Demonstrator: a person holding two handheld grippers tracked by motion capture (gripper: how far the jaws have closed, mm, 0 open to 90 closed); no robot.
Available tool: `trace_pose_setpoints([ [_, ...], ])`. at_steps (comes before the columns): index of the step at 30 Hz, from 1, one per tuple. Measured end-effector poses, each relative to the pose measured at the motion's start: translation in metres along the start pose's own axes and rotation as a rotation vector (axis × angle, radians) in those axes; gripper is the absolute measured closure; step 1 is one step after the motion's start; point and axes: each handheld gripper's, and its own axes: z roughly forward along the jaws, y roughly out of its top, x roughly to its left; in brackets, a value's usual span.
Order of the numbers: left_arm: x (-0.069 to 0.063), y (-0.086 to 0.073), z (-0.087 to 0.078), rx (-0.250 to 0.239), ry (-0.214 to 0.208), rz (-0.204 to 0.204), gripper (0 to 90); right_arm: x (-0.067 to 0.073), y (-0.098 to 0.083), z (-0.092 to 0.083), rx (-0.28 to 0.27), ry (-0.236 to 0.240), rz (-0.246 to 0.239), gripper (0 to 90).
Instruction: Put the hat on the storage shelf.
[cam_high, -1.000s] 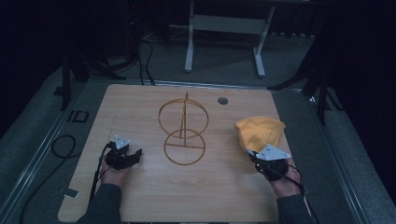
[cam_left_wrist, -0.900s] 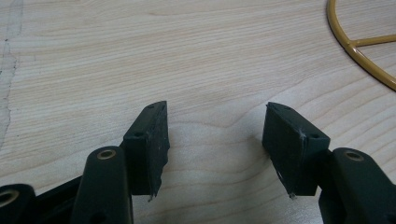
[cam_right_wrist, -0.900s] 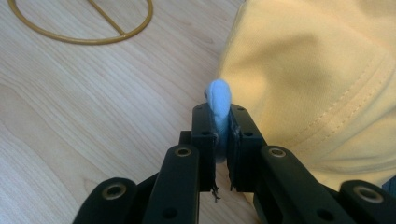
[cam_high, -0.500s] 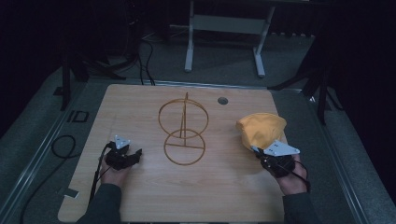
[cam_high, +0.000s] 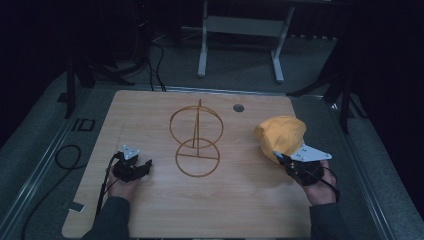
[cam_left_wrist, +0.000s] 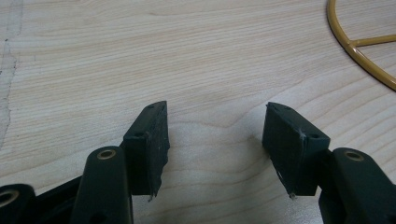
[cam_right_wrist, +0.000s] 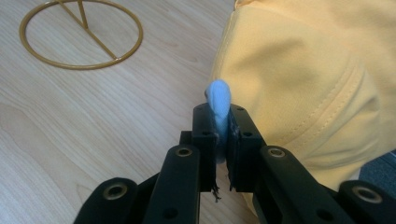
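Yellow cap (cam_high: 281, 137) (claw-held (cam_high: 288, 161)) apparently lifted.

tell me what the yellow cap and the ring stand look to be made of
The yellow cap looks like matte woven cotton: stitched seams and soft folds show. The pale blue part pinched by the right hand-held gripper may be its strap, material unclear. The ring stand looks like thin metal wire with a glossy gold finish, judging by its sheen and slim rigid rings.

The left gripper (cam_left_wrist: 215, 140) hangs low over the pale wooden table (cam_left_wrist: 140, 56), its two black jaws standing apart with bare wood grain between them. Ahead and to its right lies a curved arc of a gold wire ring (cam_left_wrist: 359, 51), flat on the table, well apart from the jaws.
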Motion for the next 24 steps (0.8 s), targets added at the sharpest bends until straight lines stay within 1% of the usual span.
trace_pose_setpoints([
  [16, 0.000, 0.000, 0.000, -0.001, 0.000, -0.001, 41.3, -0.010, 0.011, -0.018, -0.022, -0.020, -0.006, 83.5],
  [24, 0.000, 0.000, 0.000, 0.000, 0.000, -0.001, 41.3, -0.011, 0.013, -0.033, -0.048, -0.028, 0.000, 83.6],
])
